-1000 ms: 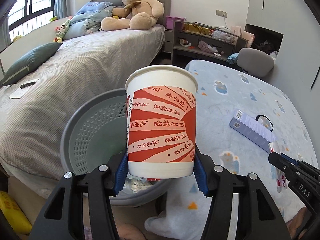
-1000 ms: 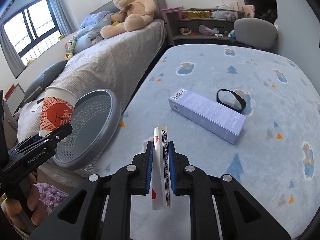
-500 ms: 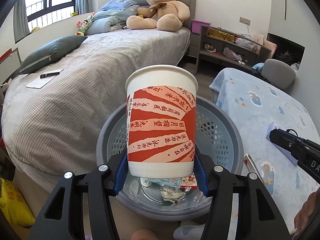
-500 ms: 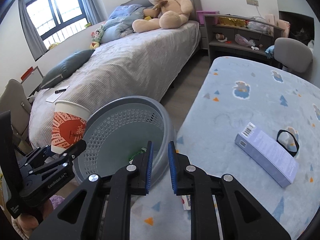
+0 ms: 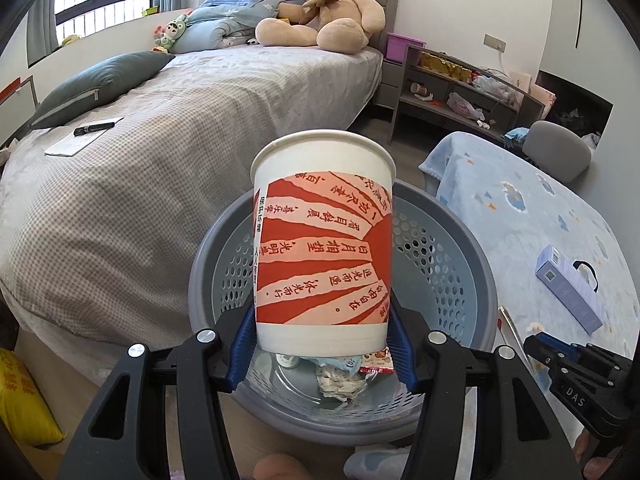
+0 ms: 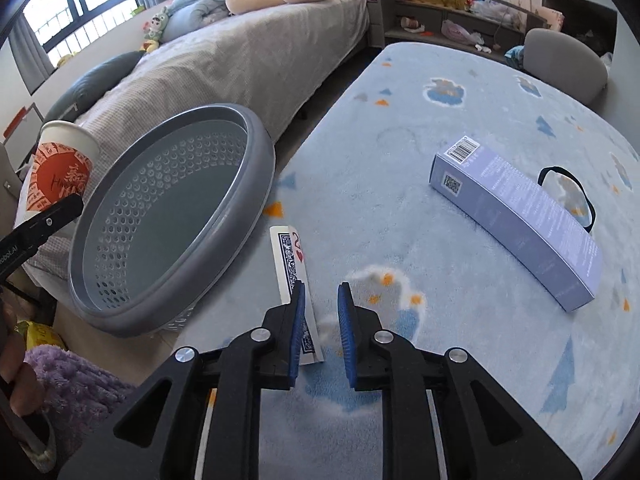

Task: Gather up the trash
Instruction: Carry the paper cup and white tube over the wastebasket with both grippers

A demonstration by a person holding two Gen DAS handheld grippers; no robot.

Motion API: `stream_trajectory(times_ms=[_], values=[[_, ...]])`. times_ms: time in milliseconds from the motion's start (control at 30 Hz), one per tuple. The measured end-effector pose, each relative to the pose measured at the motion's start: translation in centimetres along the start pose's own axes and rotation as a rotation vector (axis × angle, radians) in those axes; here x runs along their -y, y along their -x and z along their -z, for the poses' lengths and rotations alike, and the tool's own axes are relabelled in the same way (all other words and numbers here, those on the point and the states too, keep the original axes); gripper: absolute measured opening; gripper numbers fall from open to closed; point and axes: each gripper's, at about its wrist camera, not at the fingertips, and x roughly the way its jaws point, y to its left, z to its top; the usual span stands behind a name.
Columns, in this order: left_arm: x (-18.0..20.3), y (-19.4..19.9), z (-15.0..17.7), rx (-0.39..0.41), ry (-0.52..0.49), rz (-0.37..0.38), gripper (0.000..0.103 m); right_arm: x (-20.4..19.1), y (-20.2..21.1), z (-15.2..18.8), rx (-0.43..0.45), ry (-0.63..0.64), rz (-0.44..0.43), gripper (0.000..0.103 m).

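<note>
Tilted downward at frame centre, the left gripper (image 5: 322,344) clamps a glossy paper cup (image 5: 323,240) over the perforated grey plastic bin (image 5: 452,248), while the right gripper (image 6: 322,320), jaws just opening, hovers empty beside a flat playing card (image 6: 290,258) on the fleecy blue blanket (image 6: 400,128).

- The playing cards (image 6: 295,276), pinched in the right gripper (image 6: 321,334) a second ago, now lie flat near the blanket's (image 6: 440,320) edge beside the basket (image 6: 256,184); the jaws have just been opening, empty.
- The paper cup (image 5: 323,248) now hangs over the basket's mouth instead of beside it.
</note>
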Motion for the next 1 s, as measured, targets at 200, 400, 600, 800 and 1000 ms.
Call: stream_trajectory(times_ms=[200,400,600,800,1000], values=[[-0.4,-0.1,0.0,-0.007,0.011,0.011,0.055,-0.7,0.2,0.4,0.009,0.035,-0.010,0.025],[-0.4,-0.1,0.1,-0.009,0.012,0.013,0.055,-1.4,-0.2,0.4,-0.002,0.059,0.001,0.026],[-0.2,-0.1,0.1,-0.014,0.009,0.015,0.055,-1.4,-1.0,0.4,-0.022,0.054,0.001,0.020],[-0.3,-0.2,0.2,-0.018,0.007,0.016,0.055,-1.4,-0.2,0.0,0.000,0.049,-0.005,0.014],[-0.3,-0.3,0.3,-0.024,0.005,0.013,0.055,-1.6,2.2,-1.7,0.053,0.034,-0.031,0.014]])
